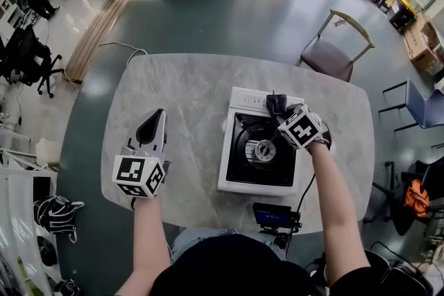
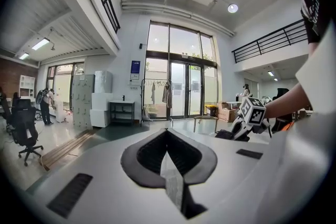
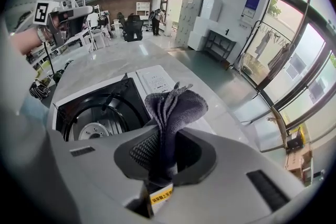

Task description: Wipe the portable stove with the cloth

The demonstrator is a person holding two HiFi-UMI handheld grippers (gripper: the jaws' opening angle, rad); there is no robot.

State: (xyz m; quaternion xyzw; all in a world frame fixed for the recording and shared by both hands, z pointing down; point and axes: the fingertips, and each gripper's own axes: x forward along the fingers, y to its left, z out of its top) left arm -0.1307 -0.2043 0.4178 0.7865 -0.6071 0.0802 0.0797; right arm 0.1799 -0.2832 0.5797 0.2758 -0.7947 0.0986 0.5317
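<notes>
The white portable stove (image 1: 239, 170) with its black burner well sits right of centre on the marble table (image 1: 187, 100); in the right gripper view the stove (image 3: 100, 113) lies just below the jaws. My right gripper (image 1: 279, 109) hovers over the stove's far right corner, shut on a dark grey cloth (image 3: 170, 113) whose bunched end sticks out past the jaws; from the head view the cloth (image 1: 276, 104) shows as a dark lump. My left gripper (image 1: 150, 128) is held above the table's left part, away from the stove, jaws closed together with nothing between them.
A chair (image 1: 336, 52) stands beyond the table's far right edge. A small black device with a blue screen (image 1: 274, 215) sits at the near edge. Office chairs (image 1: 28, 59) and bags are on the floor at left.
</notes>
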